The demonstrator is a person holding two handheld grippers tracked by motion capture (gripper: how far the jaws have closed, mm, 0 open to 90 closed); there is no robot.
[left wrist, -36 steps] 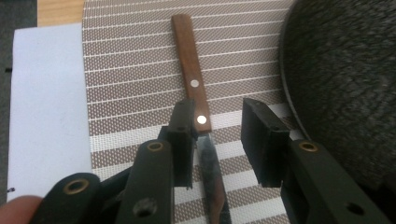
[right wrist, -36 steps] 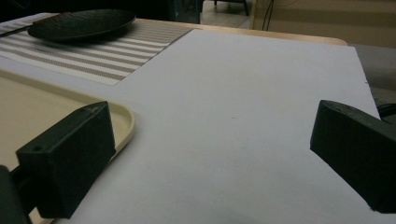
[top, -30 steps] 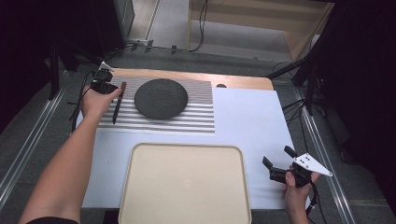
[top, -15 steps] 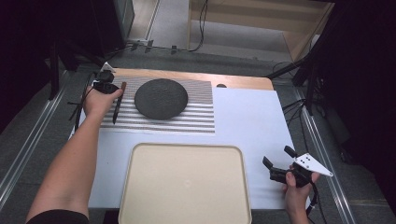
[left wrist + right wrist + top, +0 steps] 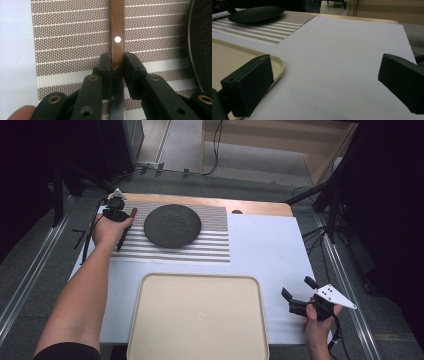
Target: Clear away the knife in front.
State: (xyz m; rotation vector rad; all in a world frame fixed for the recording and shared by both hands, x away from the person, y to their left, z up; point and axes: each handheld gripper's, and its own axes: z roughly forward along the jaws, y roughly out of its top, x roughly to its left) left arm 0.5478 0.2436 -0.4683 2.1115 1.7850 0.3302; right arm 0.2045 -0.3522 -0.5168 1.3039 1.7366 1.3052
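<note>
At the placemat's [image 5: 177, 234] left edge, the left gripper [image 5: 117, 65] clamps a knife's wooden handle [image 5: 117, 35], rivet visible close up; the right gripper [image 5: 296, 296], jaws apart, hovers near the table's [image 5: 260, 255] front right corner.

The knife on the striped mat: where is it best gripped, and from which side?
By the wooden handle, from above, jaws across its narrow width. The knife lies flat on the striped mat, beside the dark plate; the left gripper grips it so.
</note>
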